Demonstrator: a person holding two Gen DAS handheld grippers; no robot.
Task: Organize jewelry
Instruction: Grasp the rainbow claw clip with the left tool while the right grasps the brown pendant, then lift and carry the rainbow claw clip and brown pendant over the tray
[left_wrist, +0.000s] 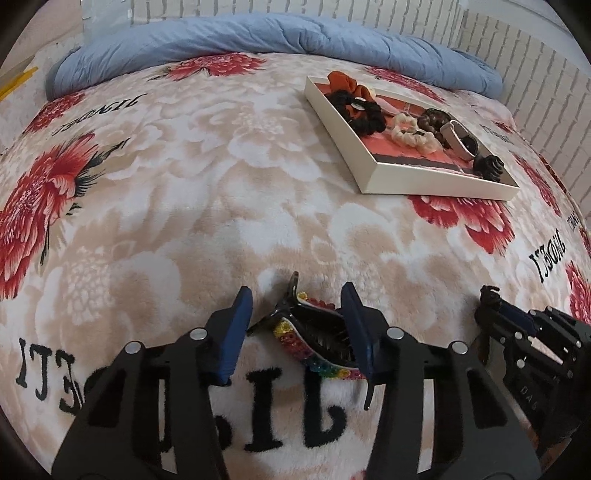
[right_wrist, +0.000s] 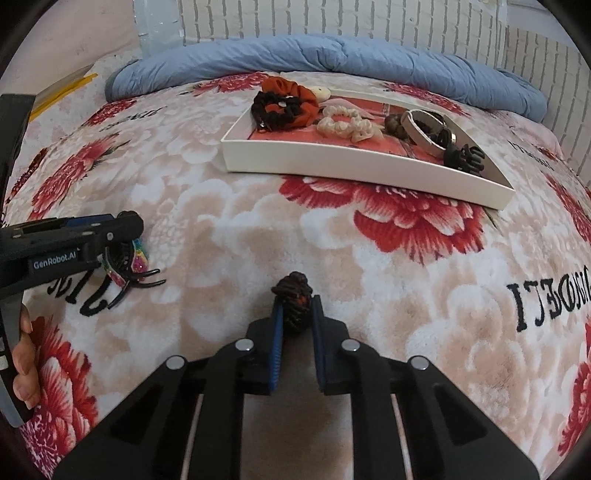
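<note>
Jewelry and hair pieces are spread over a plush floral blanket (left_wrist: 207, 206), some loose and some already in a shallow white tray (right_wrist: 332, 168). At the far left of the right wrist view a person's hand (right_wrist: 24, 365) grips the handle of the left gripper (left_wrist: 297, 332). Its blue pads straddle a rainbow-beaded black claw clip (left_wrist: 314, 339) lying on the blanket; the right pad touches the clip's black comb, but a clear gap shows at the left pad, so the clip is between the jaws without being pinched. Just to the right, the right gripper (right_wrist: 297, 325) has its pads drawn narrow and pressed on a small dark knotted hair tie (right_wrist: 293, 299) with a red fleck, right at the blanket surface; whether the tie is lifted clear I cannot tell.

Farther back and to the right sits the tray. From its left end it holds an orange scrunchie (right_wrist: 295, 94) with a black scrunchie (right_wrist: 275, 107) against it, then a cream scrunchie (right_wrist: 345, 123), a brown braided band (right_wrist: 393, 123), a white bangle (right_wrist: 421, 134), and a black claw clip (right_wrist: 463, 157) at the right corner. A blue quilt (left_wrist: 258, 40) lies bunched along the far edge below a white brick wall (right_wrist: 332, 18).
</note>
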